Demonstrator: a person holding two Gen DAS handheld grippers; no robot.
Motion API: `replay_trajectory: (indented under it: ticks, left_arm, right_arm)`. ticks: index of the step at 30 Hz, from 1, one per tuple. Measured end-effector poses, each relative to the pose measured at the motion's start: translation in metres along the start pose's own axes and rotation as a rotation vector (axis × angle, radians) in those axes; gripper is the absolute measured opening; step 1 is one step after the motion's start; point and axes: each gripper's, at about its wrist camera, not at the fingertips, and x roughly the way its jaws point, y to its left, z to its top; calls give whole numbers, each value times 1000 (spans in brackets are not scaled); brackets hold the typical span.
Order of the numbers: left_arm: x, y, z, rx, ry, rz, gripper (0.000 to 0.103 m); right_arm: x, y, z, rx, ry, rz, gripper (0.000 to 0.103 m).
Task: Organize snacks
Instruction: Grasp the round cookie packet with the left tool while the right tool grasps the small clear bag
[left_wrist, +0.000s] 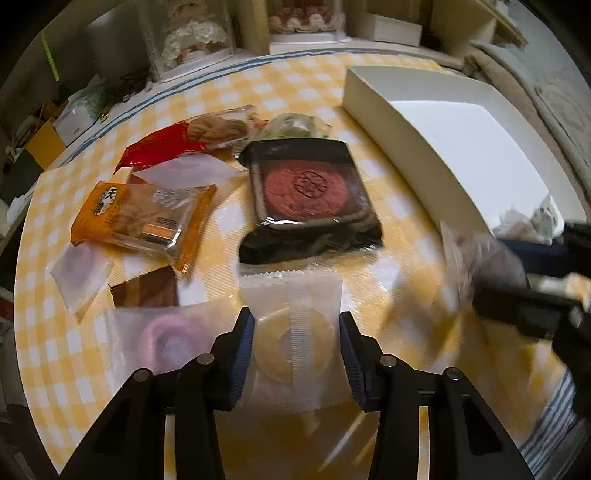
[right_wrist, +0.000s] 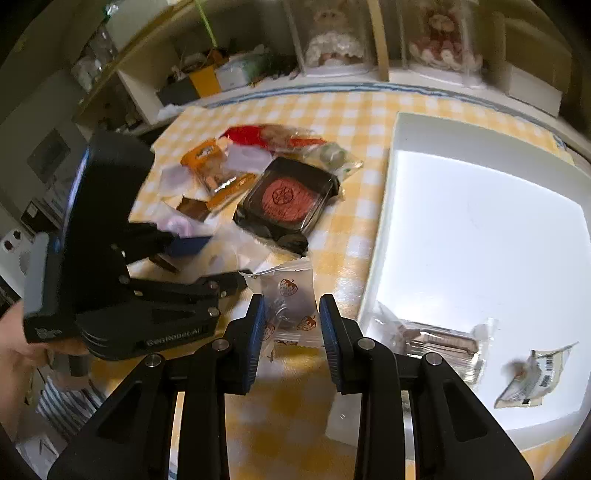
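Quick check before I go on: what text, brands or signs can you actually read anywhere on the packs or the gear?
"GenRobot.AI": on the left hand-held gripper, along its body.
Orange packet: a logo with large characters, too blurred to read.
Dark packet: a round embossed emblem on the cake, no legible words.
Small wrapper in the white tray: a barcode, print too small.
Strawberry packet: strawberry pictures only.

The left gripper's (right_wrist: 207, 254) black body carries pale lettering, roughly "GenRobot.AI"; a packet (right_wrist: 533, 376) in the white tray (right_wrist: 384, 229) shows a barcode.
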Motion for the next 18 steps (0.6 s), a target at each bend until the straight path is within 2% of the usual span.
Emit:
replay_trajectory:
  ticks: [5, 18]
  left_arm:
    - [-11, -7, 0, 6, -15, 21, 41]
    - [-99, 0, -12, -104, -186, 3, 41]
  right_arm:
    - [-10, -4, 3, 19, -26, 10, 30]
    - [-47, -15, 16, 59, -140, 17, 30]
